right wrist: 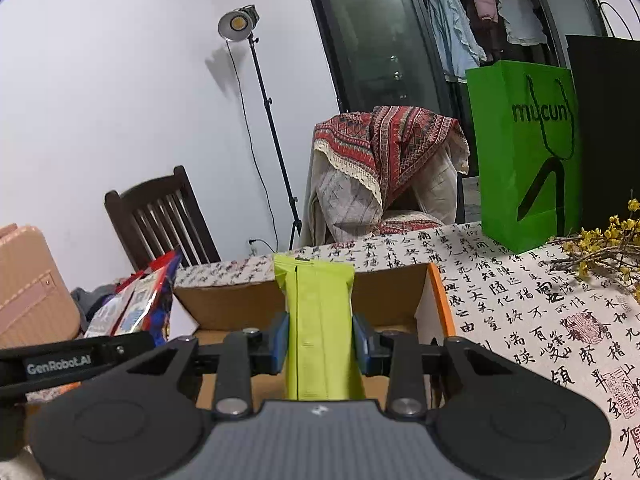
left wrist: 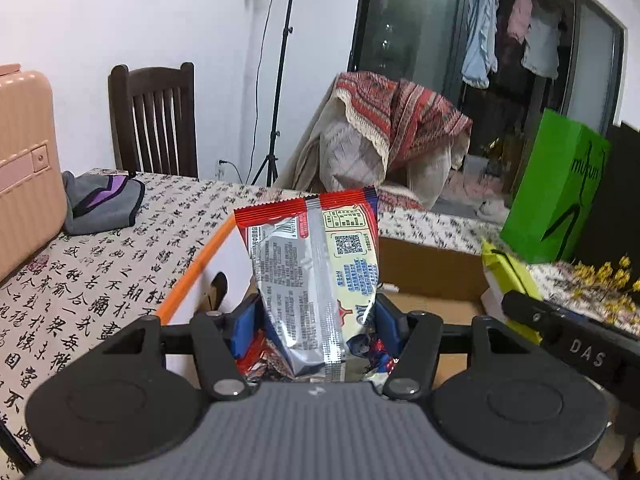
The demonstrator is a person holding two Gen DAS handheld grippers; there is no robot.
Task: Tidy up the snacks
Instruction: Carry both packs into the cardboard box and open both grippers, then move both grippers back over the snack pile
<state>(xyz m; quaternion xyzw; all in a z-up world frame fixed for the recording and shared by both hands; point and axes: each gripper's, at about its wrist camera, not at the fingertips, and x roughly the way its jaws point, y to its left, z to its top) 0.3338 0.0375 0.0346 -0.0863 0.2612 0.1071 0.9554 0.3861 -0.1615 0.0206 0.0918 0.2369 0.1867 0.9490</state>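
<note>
With the left gripper (left wrist: 316, 320) clamped on the upright red snack packet (left wrist: 316, 280) and the right gripper (right wrist: 320, 340) clamped on the upright green snack packet (right wrist: 320, 320), both hang long-axis vertical above the open cardboard box (right wrist: 392, 292), the drop lying straight down.

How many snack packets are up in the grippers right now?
2: a red and silver packet clamped in the left gripper, a lime-green packet in the right gripper. More may be hidden below.

The cardboard box (right wrist: 240, 304) floor is hidden — green packet (right wrist: 320, 320) bottom too (behind gripper body).
</note>
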